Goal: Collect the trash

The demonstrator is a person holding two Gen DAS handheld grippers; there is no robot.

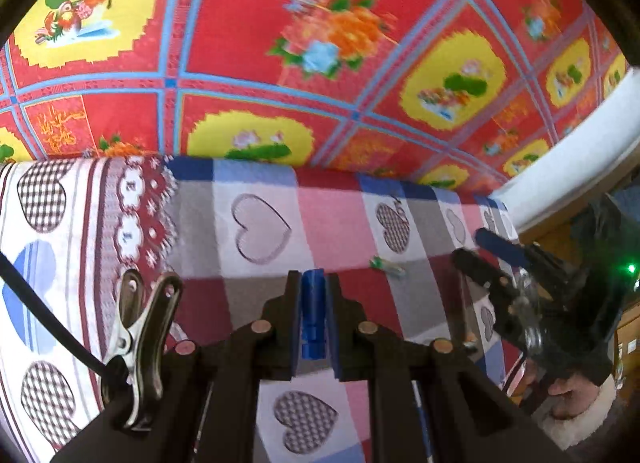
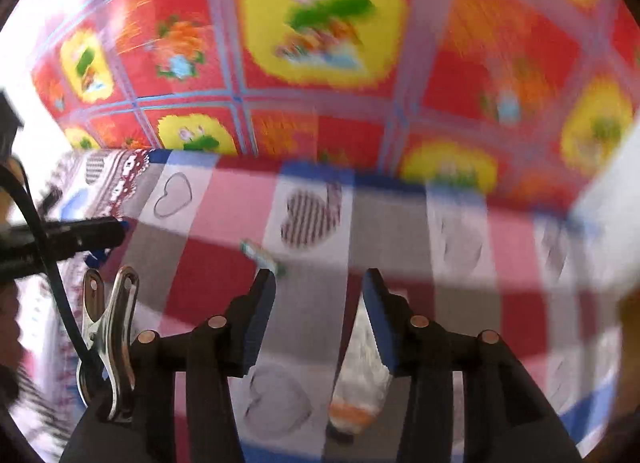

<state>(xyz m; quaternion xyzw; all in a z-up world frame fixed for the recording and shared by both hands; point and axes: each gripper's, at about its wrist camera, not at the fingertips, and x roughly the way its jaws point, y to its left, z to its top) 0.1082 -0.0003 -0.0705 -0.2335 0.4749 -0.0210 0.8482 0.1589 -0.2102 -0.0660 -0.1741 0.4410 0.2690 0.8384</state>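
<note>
Wrapper (image 2: pixel 262 257) just past my half-open, empty right gripper (image 2: pixel 320 283) is next; left gripper (image 1: pixel 314 283) clamps a blue piece (image 1: pixel 313 315).

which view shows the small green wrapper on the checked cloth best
The left wrist view: the green wrapper lies sharp and unobstructed on the checked cloth, ahead of the fingers. In the right wrist view the same wrapper is motion-blurred and sits right beside the tip of one finger.
</note>
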